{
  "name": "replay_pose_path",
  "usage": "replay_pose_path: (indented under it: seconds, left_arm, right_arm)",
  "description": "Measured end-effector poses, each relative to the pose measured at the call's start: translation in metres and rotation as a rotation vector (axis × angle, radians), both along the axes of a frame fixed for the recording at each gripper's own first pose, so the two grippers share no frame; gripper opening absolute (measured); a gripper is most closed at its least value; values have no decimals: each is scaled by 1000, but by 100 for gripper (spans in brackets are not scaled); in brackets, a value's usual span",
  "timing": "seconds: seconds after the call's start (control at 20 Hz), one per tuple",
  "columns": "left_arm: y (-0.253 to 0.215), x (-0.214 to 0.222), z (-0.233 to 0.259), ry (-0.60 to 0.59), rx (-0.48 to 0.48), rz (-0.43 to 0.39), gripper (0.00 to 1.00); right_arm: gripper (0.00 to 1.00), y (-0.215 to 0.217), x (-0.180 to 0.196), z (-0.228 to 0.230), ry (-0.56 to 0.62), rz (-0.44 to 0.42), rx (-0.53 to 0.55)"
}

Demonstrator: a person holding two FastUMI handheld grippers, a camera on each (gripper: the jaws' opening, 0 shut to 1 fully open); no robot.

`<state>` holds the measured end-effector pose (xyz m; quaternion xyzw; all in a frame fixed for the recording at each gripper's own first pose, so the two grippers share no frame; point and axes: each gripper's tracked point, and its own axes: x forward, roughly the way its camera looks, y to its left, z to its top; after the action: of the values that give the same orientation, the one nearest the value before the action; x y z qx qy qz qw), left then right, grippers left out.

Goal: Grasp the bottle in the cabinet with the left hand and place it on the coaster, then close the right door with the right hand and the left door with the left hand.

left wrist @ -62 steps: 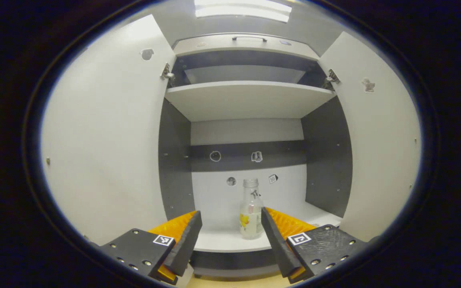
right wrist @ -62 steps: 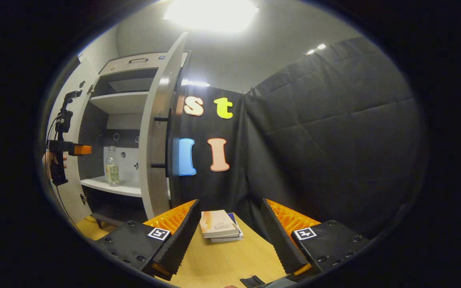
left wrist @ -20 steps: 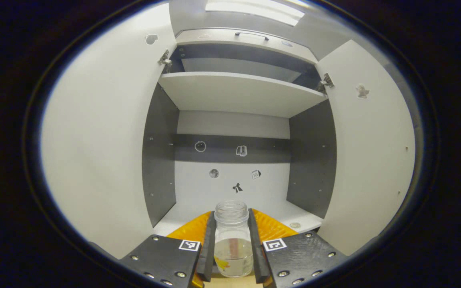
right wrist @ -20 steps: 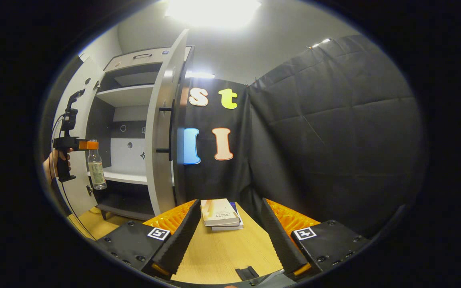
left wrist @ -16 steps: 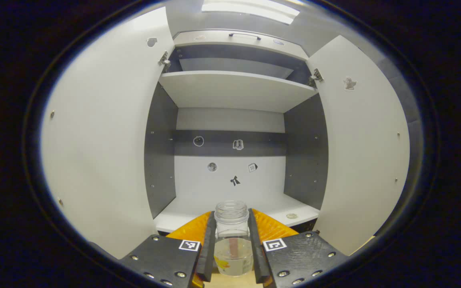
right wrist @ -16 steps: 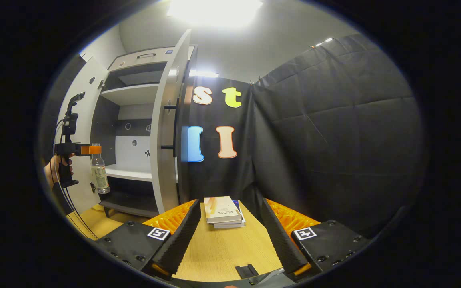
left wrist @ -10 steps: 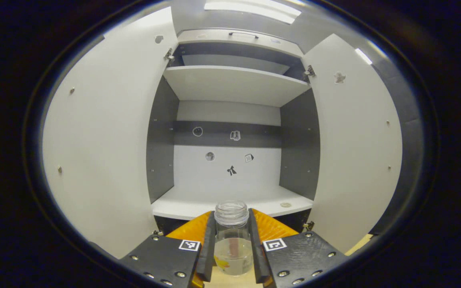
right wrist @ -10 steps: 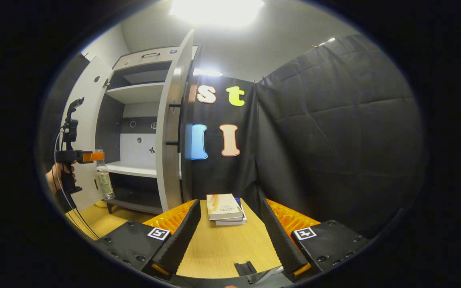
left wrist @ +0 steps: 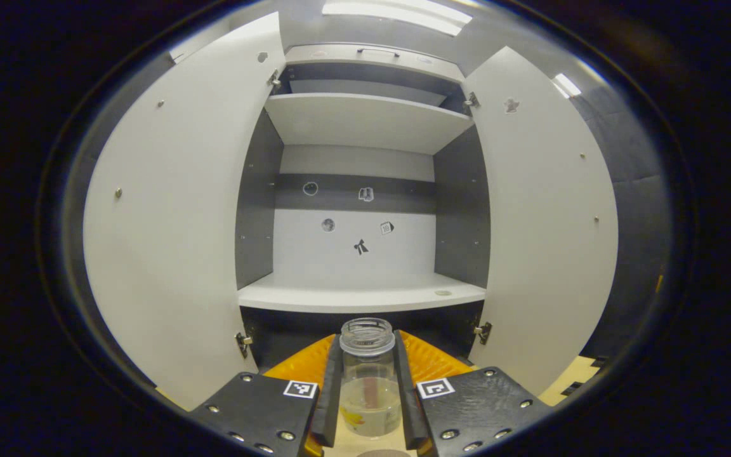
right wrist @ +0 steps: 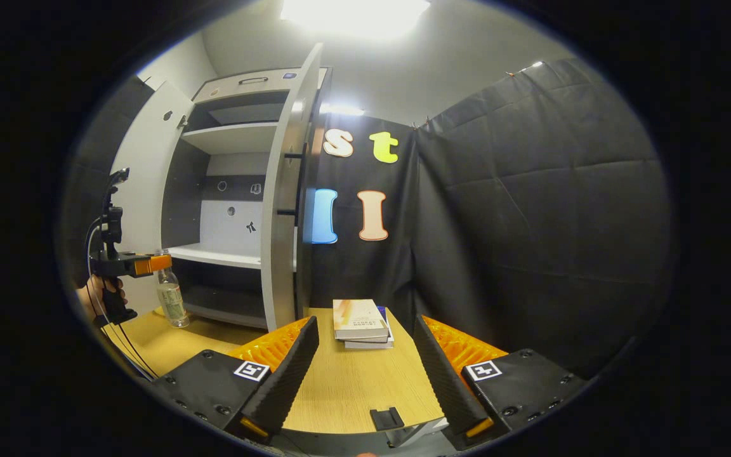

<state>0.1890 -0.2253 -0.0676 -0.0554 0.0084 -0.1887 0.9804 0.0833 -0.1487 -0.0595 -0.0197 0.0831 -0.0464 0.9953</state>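
Carrying the bottle (left wrist: 368,381) toward the coaster (left wrist: 383,453).
My left gripper (left wrist: 368,406) is clamping its neck; I'm lowering it upright, gently.

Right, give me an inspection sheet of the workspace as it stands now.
Surface: wooden table, bare wood between the items.
Job's things: bottle uncapped, held upright above the table in front of the cabinet; left door and right door both open. A dark round edge at the bottom of the left gripper view may be the coaster; cannot tell.
Clutter: stack of books near the right door; small black clip at the table's near edge.
Grippers: left gripper shut on the bottle; right gripper open, holding nothing.
Cables: black cable hanging by the hand holding the left gripper.
Surroundings: black cloth wall, ceiling light.
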Motion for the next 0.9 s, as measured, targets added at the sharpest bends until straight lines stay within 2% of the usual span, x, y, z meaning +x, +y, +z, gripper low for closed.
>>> replay_pose_path:
  seconds: [0.2, 0.3, 0.55, 0.7, 0.75, 0.8, 0.9]
  left_arm:
    - [-5, -16, -28, 14, 12, -28, 40]
    - [-9, -24, -42, 26, 0, -41, 42]
    - [-14, -37, -82, 70, -6, -49, 40]
    - [-12, -41, -105, 97, -5, -48, 44]
    - [-13, -43, -111, 101, -12, -49, 42]
    - [-13, -45, -117, 110, -19, -50, 44]
    - [-13, -47, -132, 133, -19, -42, 40]
  right_arm:
    - [94, 6, -5, -3, 12, 15, 6]
    - [96, 8, -10, -5, 18, 21, -5]
    - [96, 13, -10, -12, 44, 36, -10]
    - [96, 15, -11, -14, 54, 44, -16]
    - [96, 15, -11, -13, 55, 46, -17]
    - [96, 16, -11, -12, 58, 48, -16]
    - [96, 16, -11, -14, 64, 48, -14]
